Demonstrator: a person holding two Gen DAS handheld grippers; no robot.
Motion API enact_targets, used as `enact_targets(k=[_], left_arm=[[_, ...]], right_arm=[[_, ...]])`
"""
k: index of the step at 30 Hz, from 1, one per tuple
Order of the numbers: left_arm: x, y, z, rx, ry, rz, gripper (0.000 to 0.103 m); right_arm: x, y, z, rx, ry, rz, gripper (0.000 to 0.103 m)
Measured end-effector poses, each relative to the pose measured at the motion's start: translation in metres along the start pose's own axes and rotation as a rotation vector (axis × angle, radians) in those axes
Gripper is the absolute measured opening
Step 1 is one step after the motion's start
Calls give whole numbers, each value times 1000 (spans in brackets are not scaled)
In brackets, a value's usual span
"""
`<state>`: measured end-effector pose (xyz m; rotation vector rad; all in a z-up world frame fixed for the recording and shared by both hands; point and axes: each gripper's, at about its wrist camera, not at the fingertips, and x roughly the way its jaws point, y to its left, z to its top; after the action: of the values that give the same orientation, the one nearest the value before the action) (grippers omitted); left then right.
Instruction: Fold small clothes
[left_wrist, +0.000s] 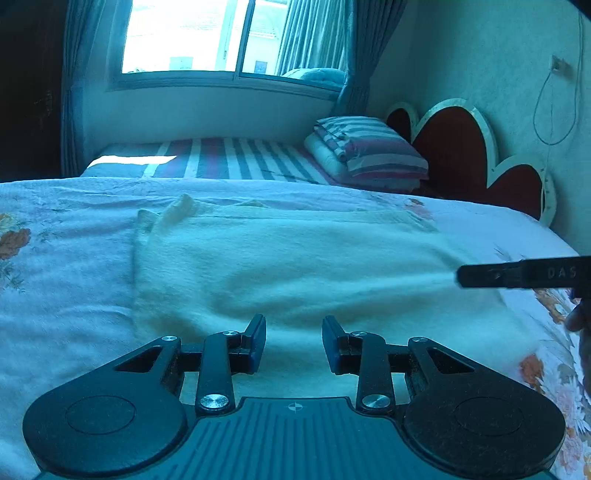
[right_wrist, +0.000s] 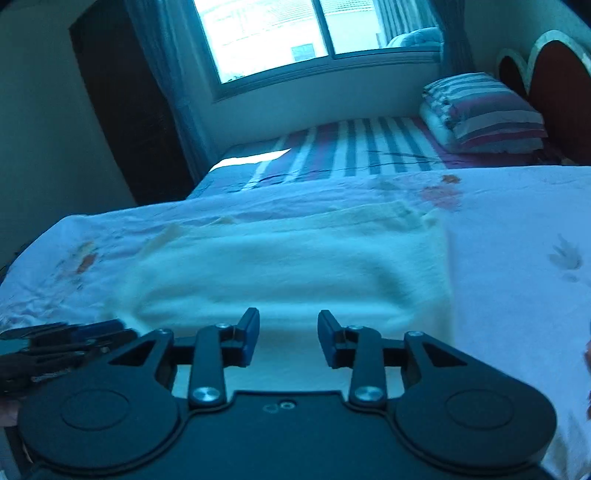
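Observation:
A cream knitted garment (left_wrist: 295, 266) lies flat and partly folded on a floral bedsheet (left_wrist: 66, 295); it also shows in the right wrist view (right_wrist: 291, 269). My left gripper (left_wrist: 294, 341) is open and empty, just over the garment's near edge. My right gripper (right_wrist: 288, 338) is open and empty, over the near edge too. The right gripper's fingers (left_wrist: 517, 275) reach in from the right in the left wrist view, beside the garment's right end. The left gripper (right_wrist: 62, 343) shows blurred at the lower left of the right wrist view.
Behind the floral sheet (right_wrist: 517, 258) is a striped mattress (left_wrist: 236, 158) with a folded striped quilt (left_wrist: 369, 147) by a red heart-shaped headboard (left_wrist: 454, 147). A window (left_wrist: 207, 37) with curtains is on the far wall. A dark wardrobe (right_wrist: 122, 110) stands at the left.

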<state>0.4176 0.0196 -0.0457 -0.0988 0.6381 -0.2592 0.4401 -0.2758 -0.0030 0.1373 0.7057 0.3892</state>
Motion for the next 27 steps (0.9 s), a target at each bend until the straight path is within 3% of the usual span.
enact_targets(k=[4,7,11,23,27], left_arm=[[5,-14,-11,-34,27,-23,32],[9,-14,-24,-49,56,-15,32],[-1,-2,-38,-76,38,-3,32],[-29,45,-53,-91,34,39,32],[-34,50,-56,-93,41,51,32]], right_arm=[[12,36,-19,-13,59,19,30],[18,49,-33,-27,100,20,30],[15,54,-52,-103,113,-5,30],[-36,-25,-65,-20,92,-181,29],[-43,-43,-69,46,91,-173,29]])
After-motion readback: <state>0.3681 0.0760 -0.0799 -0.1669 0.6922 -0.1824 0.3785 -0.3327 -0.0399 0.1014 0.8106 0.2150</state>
